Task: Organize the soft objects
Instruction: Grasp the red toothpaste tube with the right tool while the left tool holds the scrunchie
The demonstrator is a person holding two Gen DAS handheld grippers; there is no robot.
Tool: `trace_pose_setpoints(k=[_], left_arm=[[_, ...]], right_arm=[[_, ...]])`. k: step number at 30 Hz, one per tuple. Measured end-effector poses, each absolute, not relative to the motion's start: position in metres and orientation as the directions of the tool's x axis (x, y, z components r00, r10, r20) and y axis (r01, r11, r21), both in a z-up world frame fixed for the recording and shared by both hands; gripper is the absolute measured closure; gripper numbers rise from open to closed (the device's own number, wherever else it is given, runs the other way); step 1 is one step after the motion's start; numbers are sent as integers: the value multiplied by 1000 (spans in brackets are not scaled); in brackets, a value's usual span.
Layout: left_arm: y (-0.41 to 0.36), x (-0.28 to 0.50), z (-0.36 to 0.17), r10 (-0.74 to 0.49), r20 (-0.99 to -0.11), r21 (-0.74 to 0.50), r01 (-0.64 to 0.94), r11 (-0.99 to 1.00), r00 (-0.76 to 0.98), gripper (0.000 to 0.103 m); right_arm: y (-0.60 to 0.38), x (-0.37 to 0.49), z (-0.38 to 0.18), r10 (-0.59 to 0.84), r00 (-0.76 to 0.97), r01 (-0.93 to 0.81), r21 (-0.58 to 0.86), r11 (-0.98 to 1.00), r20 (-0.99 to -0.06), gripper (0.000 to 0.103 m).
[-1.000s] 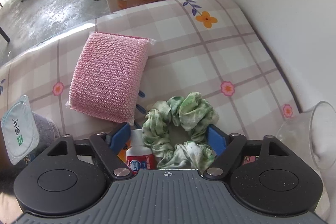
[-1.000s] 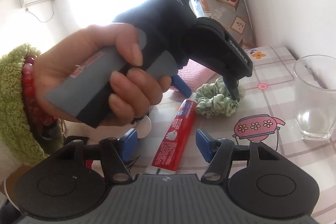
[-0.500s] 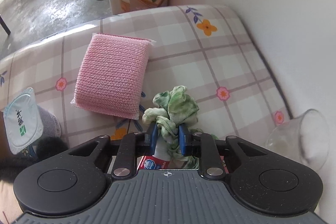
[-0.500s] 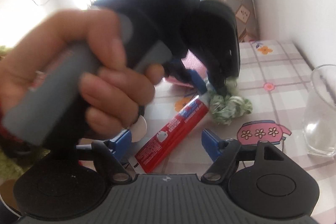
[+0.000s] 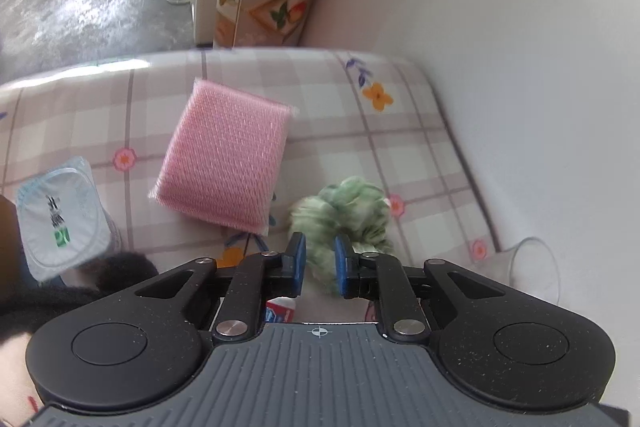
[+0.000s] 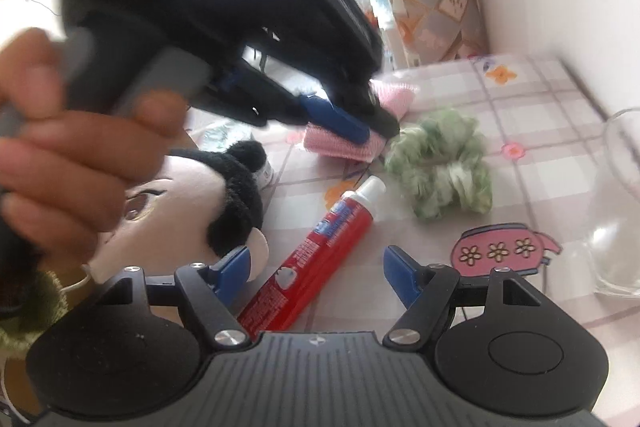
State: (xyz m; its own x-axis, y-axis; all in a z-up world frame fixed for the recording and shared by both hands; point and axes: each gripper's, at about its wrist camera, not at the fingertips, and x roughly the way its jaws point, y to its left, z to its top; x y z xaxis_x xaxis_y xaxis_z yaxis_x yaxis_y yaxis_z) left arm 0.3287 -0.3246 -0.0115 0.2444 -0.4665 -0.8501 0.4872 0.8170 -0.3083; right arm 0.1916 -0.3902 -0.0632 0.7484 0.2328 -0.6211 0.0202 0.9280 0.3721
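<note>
My left gripper [image 5: 320, 264]: jaws narrow, still pinching green scrunchie [image 5: 347, 213] just right of pink sponge [image 5: 226, 157]. My right gripper [image 6: 318, 263]: jaws wide. Red toothpaste tube [image 6: 340, 223] label unreadable.

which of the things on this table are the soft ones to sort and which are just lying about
Belongs to the job:
green scrunchie
pink sponge
plush toy

Just lying about:
toothpaste tube
drinking glass
sealed cup
</note>
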Motion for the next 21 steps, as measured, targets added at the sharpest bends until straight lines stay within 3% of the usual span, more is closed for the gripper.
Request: trace_pose_setpoints(k=[9, 13, 21], left_arm=[[-310, 332, -3, -478, -833, -313, 475, 823, 279, 92], [-303, 335, -4, -484, -833, -335, 452, 827, 268, 92], [-304, 332, -6, -485, -841, -347, 448, 824, 239, 91]], right_arm=[[-381, 229, -74, 192, 702, 31, 299, 954, -685, 32], [-368, 235, -76, 146, 690, -18, 184, 983, -709, 45], [-376, 205, -72, 170, 686, -59, 179, 982, -708, 62]])
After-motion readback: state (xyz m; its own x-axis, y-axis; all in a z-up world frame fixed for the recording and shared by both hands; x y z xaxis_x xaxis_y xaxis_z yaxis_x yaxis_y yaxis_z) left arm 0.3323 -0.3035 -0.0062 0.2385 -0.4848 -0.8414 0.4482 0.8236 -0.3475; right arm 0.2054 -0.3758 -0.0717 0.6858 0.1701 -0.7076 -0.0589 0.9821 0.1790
